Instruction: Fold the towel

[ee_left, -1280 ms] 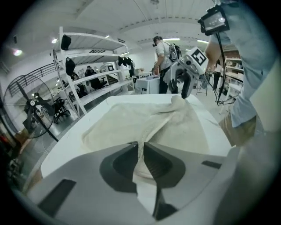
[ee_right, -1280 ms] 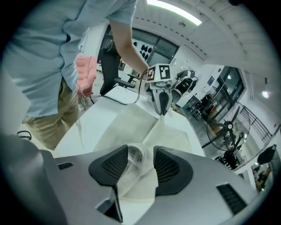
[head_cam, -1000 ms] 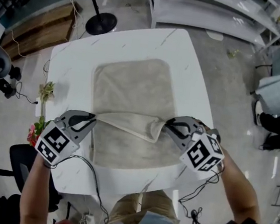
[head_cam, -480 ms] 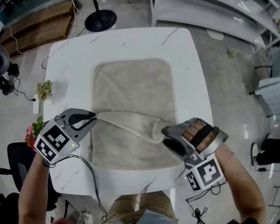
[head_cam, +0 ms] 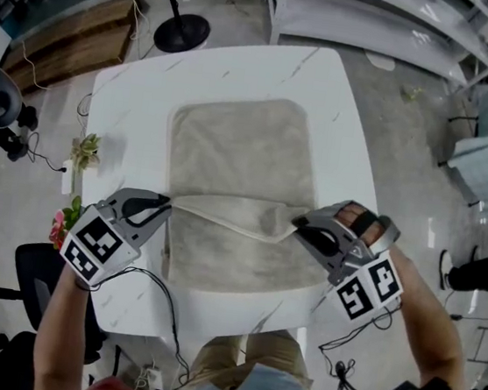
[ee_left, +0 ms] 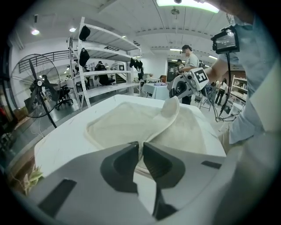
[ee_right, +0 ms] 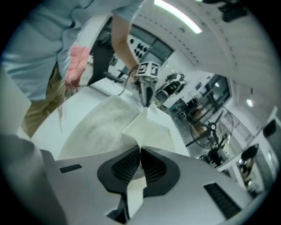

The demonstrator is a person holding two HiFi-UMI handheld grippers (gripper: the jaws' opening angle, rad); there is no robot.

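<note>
- My right gripper rolled; its fingers just closed back onto the towel's near edge.
- My left gripper hasn't moved, its fingers narrow, pinching the same edge.
- The towel lies on the tabletop with its near edge lifted, so I judge the fold can start.

White table on grey floor, metal shelving and fan stand behind

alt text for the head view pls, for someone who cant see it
From above, a beige towel lies on a white table, a raised fold stretched across it between two hand-held grippers. The left gripper is shut on its left edge; the right gripper has just closed its jaws on its right edge.
</note>
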